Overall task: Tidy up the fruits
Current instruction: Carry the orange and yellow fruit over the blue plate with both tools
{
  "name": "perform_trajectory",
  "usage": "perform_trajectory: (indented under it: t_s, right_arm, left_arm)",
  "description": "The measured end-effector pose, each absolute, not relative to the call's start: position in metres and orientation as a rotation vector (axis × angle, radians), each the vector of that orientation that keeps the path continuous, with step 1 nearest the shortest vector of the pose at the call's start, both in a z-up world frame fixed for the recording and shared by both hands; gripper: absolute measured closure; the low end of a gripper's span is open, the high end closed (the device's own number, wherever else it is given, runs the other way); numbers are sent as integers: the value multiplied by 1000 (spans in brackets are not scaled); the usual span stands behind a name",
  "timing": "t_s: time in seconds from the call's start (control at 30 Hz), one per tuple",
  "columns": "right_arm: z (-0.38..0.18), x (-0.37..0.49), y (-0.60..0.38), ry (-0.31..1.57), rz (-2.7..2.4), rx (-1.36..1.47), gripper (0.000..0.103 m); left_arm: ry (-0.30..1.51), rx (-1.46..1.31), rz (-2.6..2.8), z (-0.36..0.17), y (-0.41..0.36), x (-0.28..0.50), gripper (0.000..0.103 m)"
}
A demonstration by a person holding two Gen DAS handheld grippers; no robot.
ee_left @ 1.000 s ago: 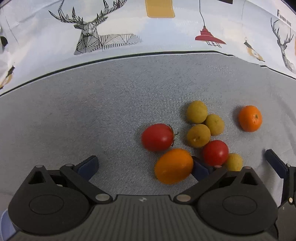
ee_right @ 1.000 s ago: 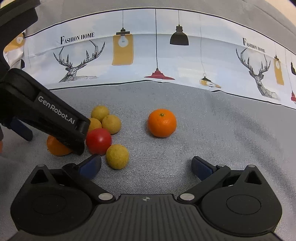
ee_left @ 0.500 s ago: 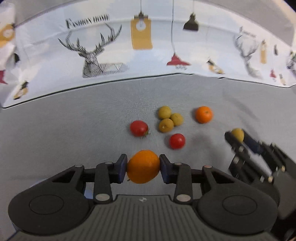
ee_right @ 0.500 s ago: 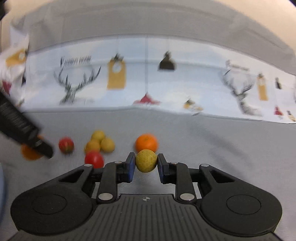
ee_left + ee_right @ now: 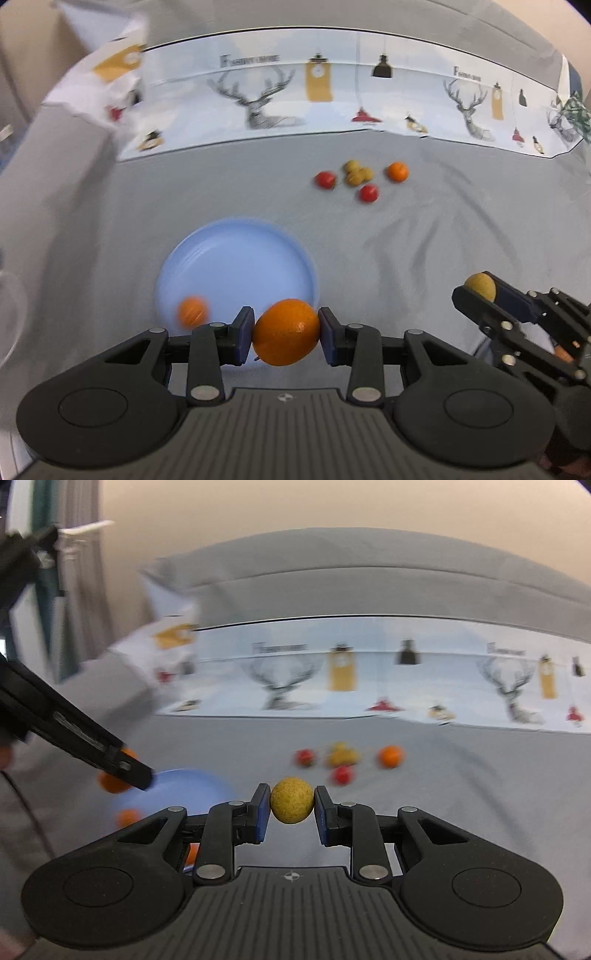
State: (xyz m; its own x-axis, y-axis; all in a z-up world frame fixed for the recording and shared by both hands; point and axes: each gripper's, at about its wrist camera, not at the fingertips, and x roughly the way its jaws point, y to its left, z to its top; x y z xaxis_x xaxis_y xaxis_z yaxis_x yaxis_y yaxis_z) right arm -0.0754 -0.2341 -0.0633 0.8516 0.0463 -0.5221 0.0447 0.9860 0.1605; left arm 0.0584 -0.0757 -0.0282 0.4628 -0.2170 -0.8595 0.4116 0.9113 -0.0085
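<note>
Fruit is split three ways over the grey cloth (image 5: 424, 258). The cloth runs wide and bare around the blue plate (image 5: 236, 266), open toward 3 o'clock, with a printed border (image 5: 332, 96) along its far edge at 12. The plate lies just ahead of the left gripper (image 5: 286, 332) and has one small orange (image 5: 192, 312) at its 7 o'clock rim. A loose cluster (image 5: 360, 179) of red, yellow and orange fruit sits well apart at 1 o'clock. The left gripper's pads clamp a big orange (image 5: 286, 332) over the plate's near rim. The right gripper (image 5: 291, 800), narrower, pinches a yellow fruit (image 5: 291, 800) clear of the cloth.
</note>
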Motion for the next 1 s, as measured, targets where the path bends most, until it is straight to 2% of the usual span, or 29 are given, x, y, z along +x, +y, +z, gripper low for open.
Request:
perform_trajectory:
  t_s: [0.4, 0.73, 1.0]
  right_arm:
    - [-21, -140, -136, 553, 183, 71, 76]
    - [-7, -157, -112, 513, 183, -13, 76]
    - [-6, -156, -105, 511, 188, -43, 76]
  left_arm:
    - [920, 112, -254, -4, 22, -36, 61]
    - [812, 59, -268, 17, 43, -66, 61]
    - [801, 36, -271, 19, 50, -69, 61]
